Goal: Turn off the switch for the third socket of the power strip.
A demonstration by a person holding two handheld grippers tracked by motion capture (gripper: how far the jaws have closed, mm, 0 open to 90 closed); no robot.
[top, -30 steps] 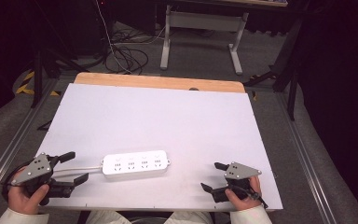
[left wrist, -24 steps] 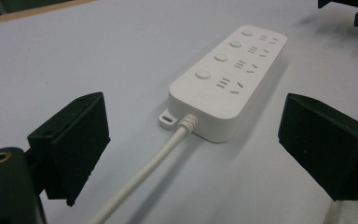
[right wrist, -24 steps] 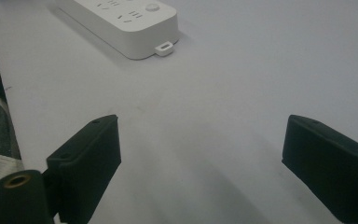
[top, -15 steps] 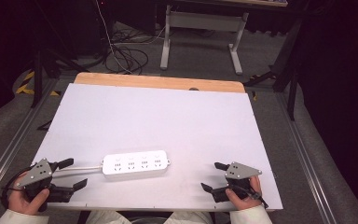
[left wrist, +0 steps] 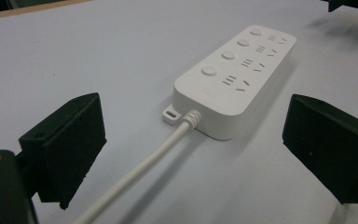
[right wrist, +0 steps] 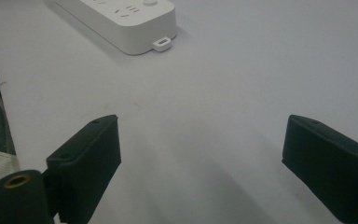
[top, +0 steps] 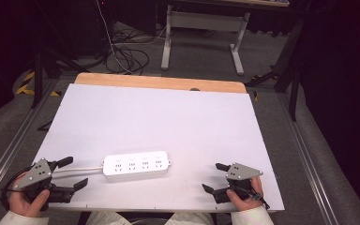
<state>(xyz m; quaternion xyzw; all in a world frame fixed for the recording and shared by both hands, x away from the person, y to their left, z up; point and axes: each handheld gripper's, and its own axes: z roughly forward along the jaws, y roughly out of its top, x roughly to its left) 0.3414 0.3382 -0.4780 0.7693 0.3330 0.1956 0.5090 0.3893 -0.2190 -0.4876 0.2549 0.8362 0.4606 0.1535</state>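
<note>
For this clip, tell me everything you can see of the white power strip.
The power strip is a white, smooth, plastic-looking slab with rounded corners, lying flat on the white table near the front edge. It has four round buttons, each beside a socket group, and a small mounting tab at each end. Nothing is plugged in. Its white cord leaves the left end and runs between the open jaws of the left gripper. Neither gripper touches the strip.

Left gripper [top: 68, 172] sat at approx. 7 o'clock, jaws wide apart, pointing toward 3. Right gripper [top: 214, 177] sat at approx. 5 o'clock, jaws wide apart, pointing toward 9.
</note>
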